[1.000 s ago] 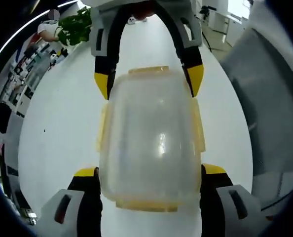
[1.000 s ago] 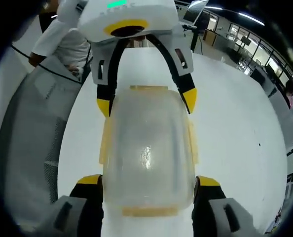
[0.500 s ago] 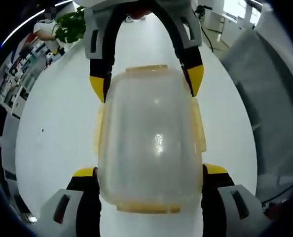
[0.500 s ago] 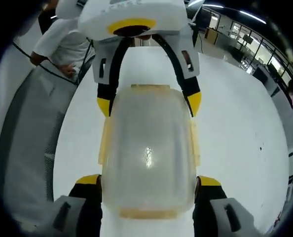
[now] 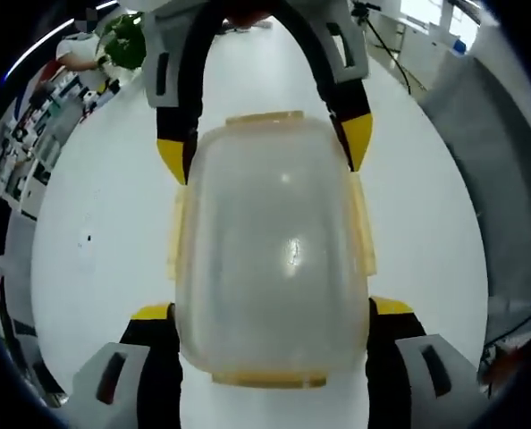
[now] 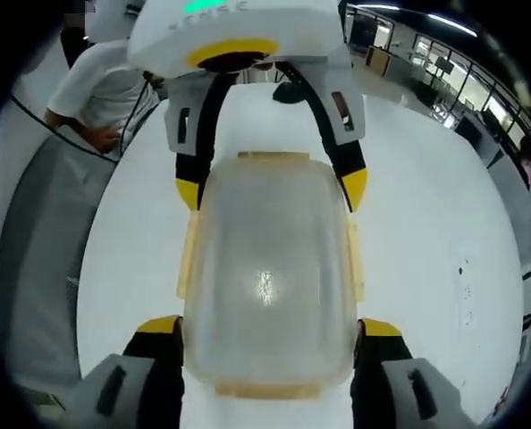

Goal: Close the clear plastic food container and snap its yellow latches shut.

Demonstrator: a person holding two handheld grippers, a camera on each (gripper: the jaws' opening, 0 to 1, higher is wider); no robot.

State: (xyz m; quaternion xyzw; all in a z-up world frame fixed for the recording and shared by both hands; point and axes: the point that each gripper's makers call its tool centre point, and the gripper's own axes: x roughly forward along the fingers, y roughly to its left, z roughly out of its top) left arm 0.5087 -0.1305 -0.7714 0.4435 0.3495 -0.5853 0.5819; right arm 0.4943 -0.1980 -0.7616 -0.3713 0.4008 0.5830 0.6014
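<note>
A clear plastic container (image 5: 274, 250) with its lid on rests on the white table (image 5: 96, 295). Yellow latches (image 5: 362, 228) stick outward along its rim. My left gripper (image 5: 272, 311) flanks the near end in the left gripper view, both yellow-tipped jaws pressed against the container's sides. My right gripper (image 5: 264, 147) holds the far end the same way. In the right gripper view the same container (image 6: 265, 268) lies lengthwise, the right gripper (image 6: 270, 326) clamping its near end and the left gripper (image 6: 271, 189) its far end.
A grey mesh chair (image 5: 507, 179) stands beside the table, also the grey chair (image 6: 33, 268) in the right gripper view. A person in a white shirt (image 6: 105, 80) stands behind it. A green plant (image 5: 122, 40) sits at the far table end.
Both views have shifted slightly with the hands. The container stays clamped between the two grippers in the same way.
</note>
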